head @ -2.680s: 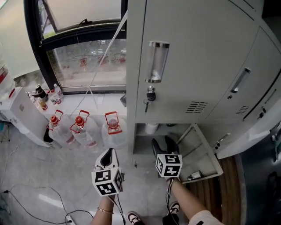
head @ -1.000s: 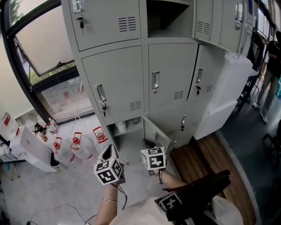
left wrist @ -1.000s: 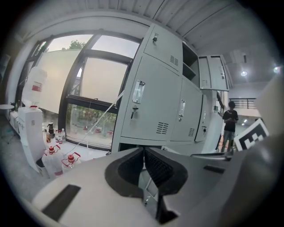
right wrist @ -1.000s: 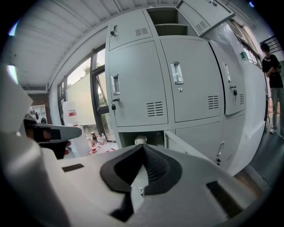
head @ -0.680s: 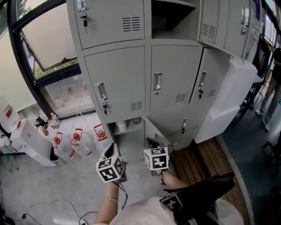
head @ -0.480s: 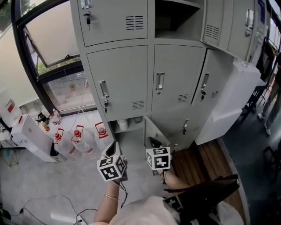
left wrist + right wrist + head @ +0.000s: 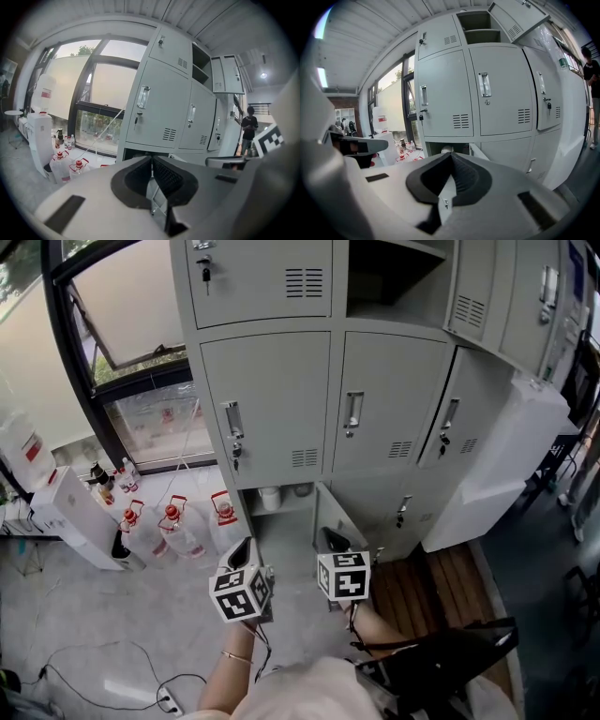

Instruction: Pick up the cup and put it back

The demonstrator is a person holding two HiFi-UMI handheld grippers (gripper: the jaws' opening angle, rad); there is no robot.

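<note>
Grey steel lockers [image 7: 281,399] stand against a wall beside a large window [image 7: 141,418], seen from above in the head view. Only the lowest compartment [image 7: 283,532] of the left-hand column is accessible, its door [image 7: 336,517] swung outward to the right. The white cup [image 7: 270,498] stands upright at the back of this compartment, on its floor, with a second small object [image 7: 302,490] just beside it, too small to identify; the cup [image 7: 446,149] also appears in the right gripper view, just above the jaw tips. The left gripper [image 7: 242,549] and the right gripper [image 7: 330,540] are held side by side in front of the compartment, both well apart from the cup and pointing toward the lockers. In the left gripper view the left gripper [image 7: 151,160] has its jaws clenched, pads meeting at the tips with nothing between them. In the right gripper view the right gripper [image 7: 451,155] is likewise clenched on nothing. Three clear water bottles [image 7: 173,526] with red caps stand on the pale floor [image 7: 94,615] to the left of the lockers, below the window.
</note>
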